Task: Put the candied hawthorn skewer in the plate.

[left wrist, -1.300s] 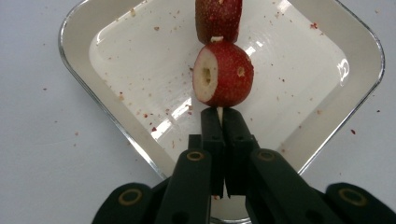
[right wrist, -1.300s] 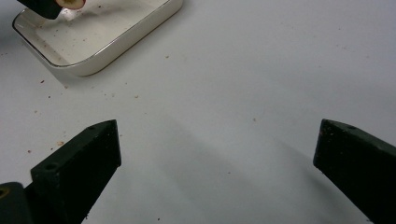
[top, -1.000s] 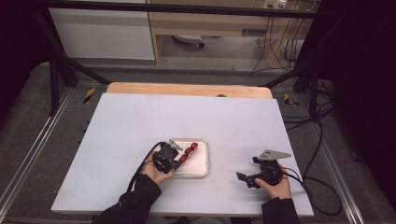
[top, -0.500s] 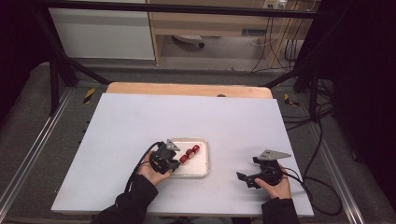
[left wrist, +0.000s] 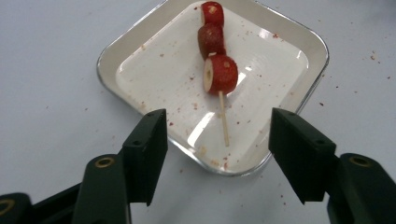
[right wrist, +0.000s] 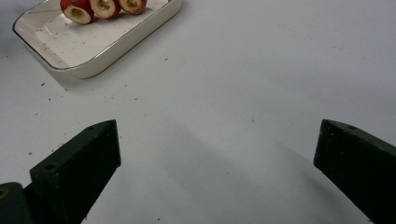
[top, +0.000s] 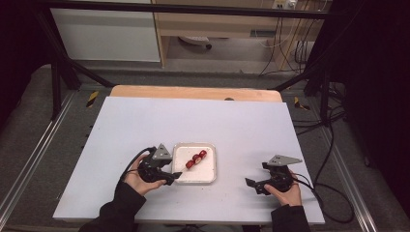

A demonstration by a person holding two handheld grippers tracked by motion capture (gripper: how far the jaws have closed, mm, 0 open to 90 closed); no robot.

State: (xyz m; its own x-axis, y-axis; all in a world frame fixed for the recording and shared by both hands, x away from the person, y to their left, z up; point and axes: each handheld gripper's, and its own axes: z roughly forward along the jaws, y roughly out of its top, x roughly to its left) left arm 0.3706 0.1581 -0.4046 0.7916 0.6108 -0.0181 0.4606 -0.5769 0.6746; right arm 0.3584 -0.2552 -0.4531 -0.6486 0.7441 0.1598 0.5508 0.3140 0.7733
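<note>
We see the bench (top: 232,121) evenly and brightly lit from overhead, the room around it dark. Glare streaks the dish (left wrist: 280,70) just ahead of the left tongs (left wrist: 217,140); soft shadows fan between the right tongs (right wrist: 217,154), whose near tips blur.

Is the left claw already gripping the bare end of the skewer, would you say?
No, the left claw is open, its jaws apart around the skewer.

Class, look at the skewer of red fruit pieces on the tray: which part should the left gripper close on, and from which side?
Probably the bare stick end of the skewer, approached from the tray's near edge. That end points toward the open left gripper and lies between its jaws, free of the fruit pieces.
</note>
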